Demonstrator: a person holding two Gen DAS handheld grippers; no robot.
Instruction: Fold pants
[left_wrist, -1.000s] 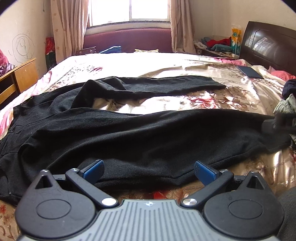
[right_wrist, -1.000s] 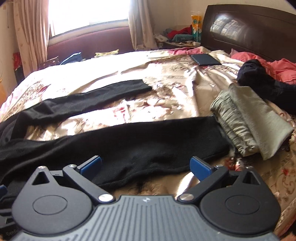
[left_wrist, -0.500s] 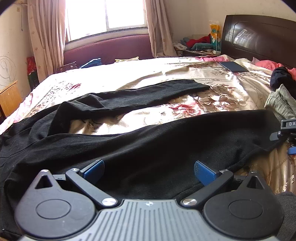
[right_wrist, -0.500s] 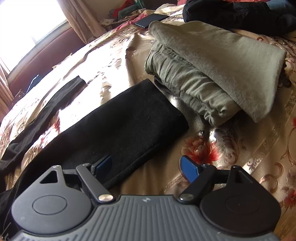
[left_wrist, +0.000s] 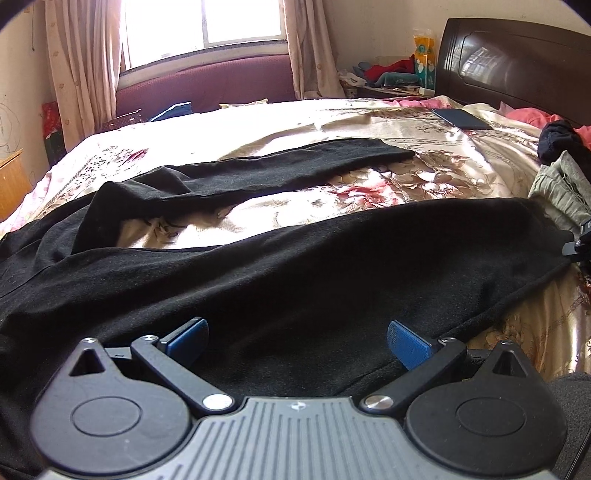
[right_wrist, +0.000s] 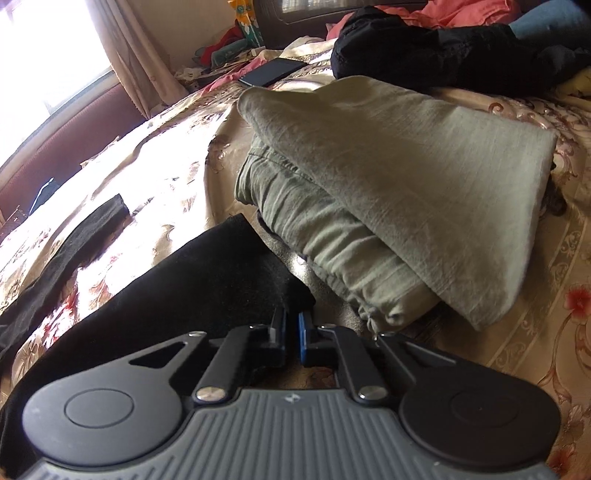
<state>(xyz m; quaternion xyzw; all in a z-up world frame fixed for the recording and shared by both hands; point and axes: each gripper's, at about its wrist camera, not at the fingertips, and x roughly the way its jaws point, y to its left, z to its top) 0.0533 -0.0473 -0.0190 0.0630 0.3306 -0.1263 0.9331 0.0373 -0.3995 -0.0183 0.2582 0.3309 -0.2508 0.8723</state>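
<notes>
Black pants (left_wrist: 295, 273) lie spread across the bed, legs apart, the near leg running right and the far leg (left_wrist: 295, 166) behind it. My left gripper (left_wrist: 297, 341) is open, low over the near leg's upper part, its blue pads apart above the cloth. My right gripper (right_wrist: 293, 325) is shut on the hem corner of the near leg (right_wrist: 221, 273). The far leg's end (right_wrist: 107, 212) shows to the left in the right wrist view. The right gripper's edge shows at the far right of the left wrist view (left_wrist: 580, 243).
Folded grey-green pants (right_wrist: 388, 192) lie just right of the held hem. A dark clothes pile (right_wrist: 443, 55) and pink cloth lie behind them. A dark tablet (left_wrist: 461, 118) lies near the wooden headboard (left_wrist: 517, 62). The flowered bedspread (left_wrist: 351, 192) shows between the legs.
My right gripper moved down to the near leg's hem and closed on its corner. My left gripper stayed open and shifted slightly over the pants.
</notes>
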